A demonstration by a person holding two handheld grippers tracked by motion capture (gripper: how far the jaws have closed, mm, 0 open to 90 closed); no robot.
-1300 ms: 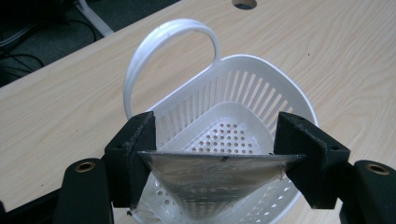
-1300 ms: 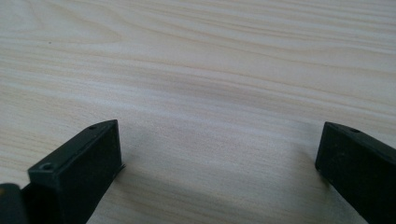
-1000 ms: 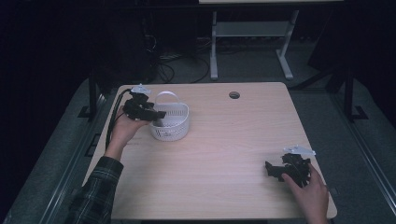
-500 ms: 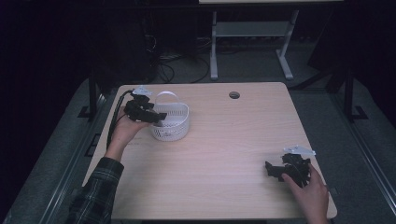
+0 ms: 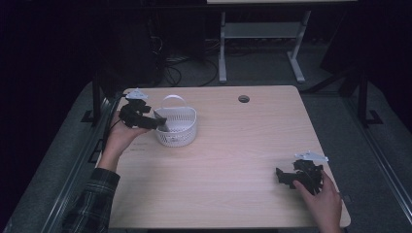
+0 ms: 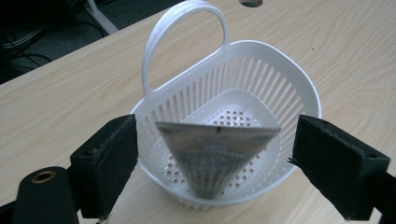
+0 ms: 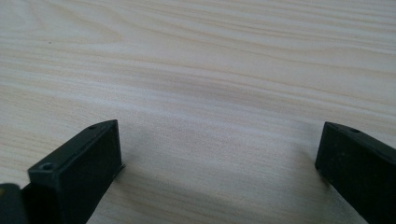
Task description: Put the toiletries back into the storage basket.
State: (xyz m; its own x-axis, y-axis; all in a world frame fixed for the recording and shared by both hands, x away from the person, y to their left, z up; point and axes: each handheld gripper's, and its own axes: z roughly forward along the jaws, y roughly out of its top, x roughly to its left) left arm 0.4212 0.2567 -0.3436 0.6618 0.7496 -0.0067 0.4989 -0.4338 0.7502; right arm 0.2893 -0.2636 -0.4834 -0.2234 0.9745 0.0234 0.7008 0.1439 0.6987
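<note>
I see a pale wood table (image 5: 233,145) with a round cable hole (image 5: 244,99) near its far edge, on grey floor in a dark room; a white metal frame (image 5: 262,34) and loose cables stand beyond the far side. The white basket (image 5: 177,127) sits at the far left of the table, handle upright. A grey triangular packet (image 6: 215,156) leans point-down inside it, free of both pads. My left gripper (image 6: 212,163) hangs at the basket's left rim, its jaws spread wide (they have just been opening). My right gripper (image 7: 219,163) rests at the near right, well apart from the basket, jaws apart over bare wood. Since a second ago the basket, both hands and the rest sit as they did.
</note>
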